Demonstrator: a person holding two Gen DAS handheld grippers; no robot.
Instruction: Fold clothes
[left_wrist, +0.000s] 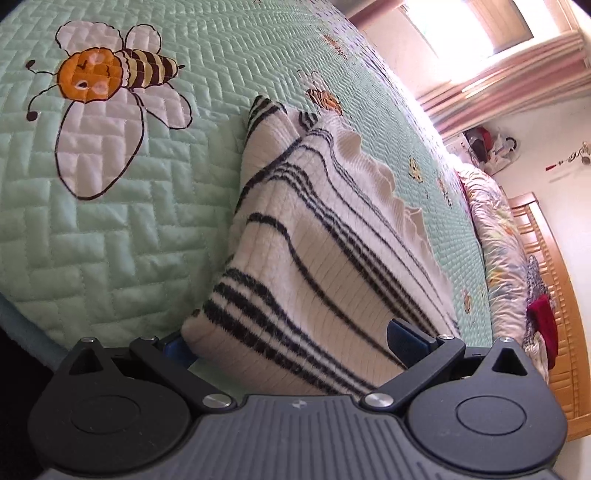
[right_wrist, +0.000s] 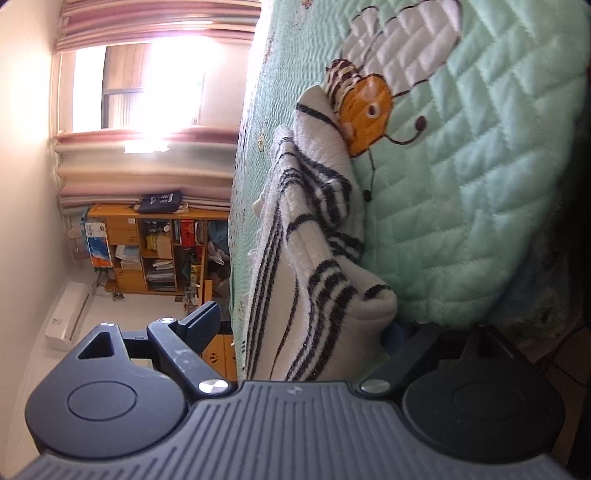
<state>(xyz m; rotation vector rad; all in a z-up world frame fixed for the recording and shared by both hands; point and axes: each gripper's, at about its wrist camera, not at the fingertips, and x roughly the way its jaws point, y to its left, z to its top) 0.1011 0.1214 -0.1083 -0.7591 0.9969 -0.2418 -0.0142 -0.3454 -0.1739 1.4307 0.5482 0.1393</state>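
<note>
Striped sweater (left_wrist: 314, 258) between spread fingers (left_wrist: 402, 332)

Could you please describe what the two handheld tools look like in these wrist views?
Both match: the left tool and right tool each have a ribbed grey body, two round black housings, black linkage arms with silver screws, and blue pads on the fingers. No cables, hands or sleeves are visible.

No text can be read anywhere: the boxes on the wooden bookshelf (right_wrist: 155, 251), at nine o'clock in the right wrist view, carry print too blurred to make out.
</note>
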